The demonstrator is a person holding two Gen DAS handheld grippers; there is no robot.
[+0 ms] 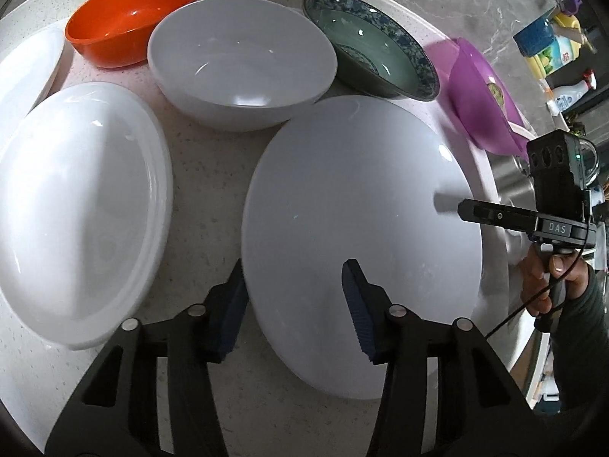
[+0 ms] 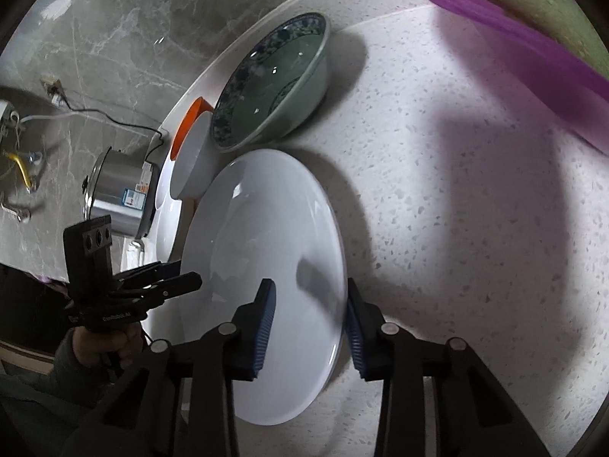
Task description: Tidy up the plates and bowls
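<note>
Round plate (image 1: pixel 361 236): white, flat on the speckled counter (image 1: pixel 205 175), lower centre-right of the left wrist view; centre of the right wrist view.

Left tongs (image 1: pixel 297 304): open, straddling the plate's near left rim, one pad outside the edge, one above the plate. Not gripping.

Right tongs (image 2: pixel 308 327): open, straddling the plate's rim at lower centre of the right view, one pad over the plate, one beside its edge. Whether a pad touches the rim cannot be told.

Oval plate (image 1: pixel 76 209): white, left of the left view, apart from the round plate.

White bowl (image 1: pixel 239 61): upper centre, just behind the round plate.

Orange bowl (image 1: pixel 129 15): upper left, just beside the white bowl.

Green bowl (image 1: pixel 373 49): blue-patterned rim, upper right of centre, tilted.

Purple bowl (image 1: pixel 483 95): right, near the counter edge, holding a pale green vegetable (image 2: pixel 540 3).

Steel pot (image 2: pixel 118 198): left of the right view, beyond the counter.
</note>
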